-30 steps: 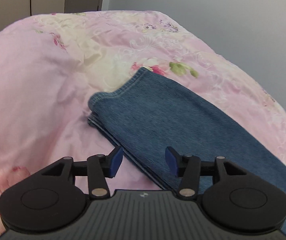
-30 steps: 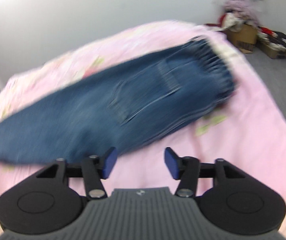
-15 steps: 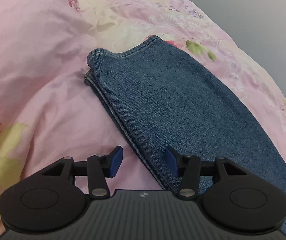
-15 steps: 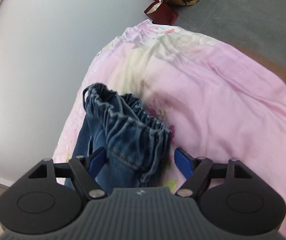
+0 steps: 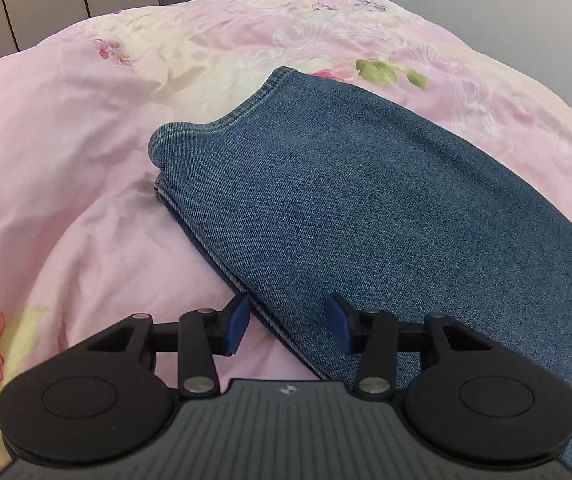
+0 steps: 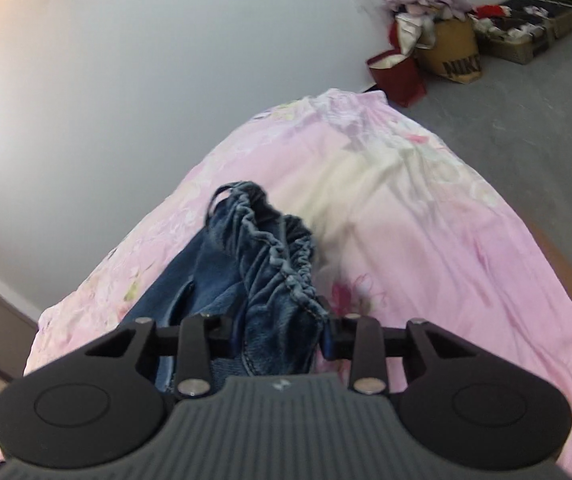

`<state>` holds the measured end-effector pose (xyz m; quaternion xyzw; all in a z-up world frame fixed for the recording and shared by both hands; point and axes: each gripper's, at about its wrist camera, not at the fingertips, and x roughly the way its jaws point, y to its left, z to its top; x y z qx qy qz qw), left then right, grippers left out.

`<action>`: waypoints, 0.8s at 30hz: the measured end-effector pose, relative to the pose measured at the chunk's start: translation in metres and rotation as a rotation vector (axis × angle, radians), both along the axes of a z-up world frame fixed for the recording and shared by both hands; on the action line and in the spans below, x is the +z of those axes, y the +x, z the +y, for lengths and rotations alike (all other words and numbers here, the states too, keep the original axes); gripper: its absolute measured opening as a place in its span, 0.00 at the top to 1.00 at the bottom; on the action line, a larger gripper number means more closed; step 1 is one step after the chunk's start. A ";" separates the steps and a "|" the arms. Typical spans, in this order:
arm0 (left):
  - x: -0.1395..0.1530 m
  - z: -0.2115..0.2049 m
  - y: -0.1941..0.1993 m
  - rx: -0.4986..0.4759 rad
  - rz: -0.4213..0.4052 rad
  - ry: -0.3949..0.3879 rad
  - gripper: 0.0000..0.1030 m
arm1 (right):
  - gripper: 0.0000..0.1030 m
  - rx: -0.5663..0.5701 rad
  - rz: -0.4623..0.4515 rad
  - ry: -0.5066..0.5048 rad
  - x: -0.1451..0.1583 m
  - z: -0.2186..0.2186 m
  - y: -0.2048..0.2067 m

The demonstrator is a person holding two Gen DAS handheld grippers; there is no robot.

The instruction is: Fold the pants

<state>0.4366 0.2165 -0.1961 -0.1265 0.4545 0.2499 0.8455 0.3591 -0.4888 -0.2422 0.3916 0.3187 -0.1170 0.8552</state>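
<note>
Blue denim pants (image 5: 366, 200) lie folded lengthwise on a pink floral bedspread (image 5: 86, 140); their hem end points to the upper left. My left gripper (image 5: 288, 324) hovers low over the near side seam. Its jaws are closing, the folded edge lies between them, and the pads do not squeeze it. In the right wrist view the elastic waistband (image 6: 270, 248) is bunched up between the jaws of my right gripper (image 6: 282, 336), which are closing. Both blue pads press against the denim.
Wardrobe doors (image 5: 46, 0) stand behind the bed's far end. Past the other end, bags and boxes of clothes (image 6: 454, 48) sit on a grey floor (image 6: 526, 120). A grey wall runs along the bed's far side.
My right gripper swung round to the waistband end and closed on it. My left gripper came lower along the side seam, and its jaws narrowed slightly.
</note>
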 end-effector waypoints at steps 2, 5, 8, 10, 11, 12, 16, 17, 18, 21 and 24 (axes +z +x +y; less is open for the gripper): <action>0.004 -0.006 -0.001 -0.013 0.014 0.054 0.55 | 0.70 -0.025 0.071 0.045 -0.024 -0.006 0.004; 0.021 -0.022 -0.006 -0.069 -0.006 0.139 0.65 | 0.70 -0.028 0.055 0.068 -0.032 -0.009 -0.002; 0.050 -0.048 -0.020 -0.195 -0.119 0.130 0.65 | 0.69 -0.015 0.052 0.061 -0.024 -0.008 -0.001; 0.067 -0.079 -0.027 -0.315 -0.166 0.096 0.65 | 0.69 -0.006 0.052 0.067 -0.018 -0.008 0.000; 0.074 -0.095 -0.030 -0.372 -0.184 0.073 0.65 | 0.69 0.005 0.051 0.051 -0.014 -0.006 0.002; 0.081 -0.117 -0.033 -0.439 -0.205 0.038 0.66 | 0.69 0.016 0.050 0.029 -0.008 -0.003 0.002; 0.090 -0.209 -0.043 -0.681 -0.260 -0.081 0.81 | 0.69 0.027 0.054 -0.004 0.008 0.005 0.006; 0.088 -0.234 -0.044 -0.746 -0.256 -0.093 0.83 | 0.69 0.026 0.055 0.000 0.010 0.005 0.006; 0.082 -0.259 -0.044 -0.807 -0.245 -0.108 0.84 | 0.69 0.022 0.058 0.004 0.011 0.005 0.006; 0.059 -0.325 -0.053 -0.944 -0.208 -0.084 0.86 | 0.69 0.014 0.058 0.008 0.013 0.006 0.007; 0.030 -0.364 -0.063 -1.019 -0.153 -0.082 0.87 | 0.69 0.018 0.054 0.000 0.014 0.007 0.006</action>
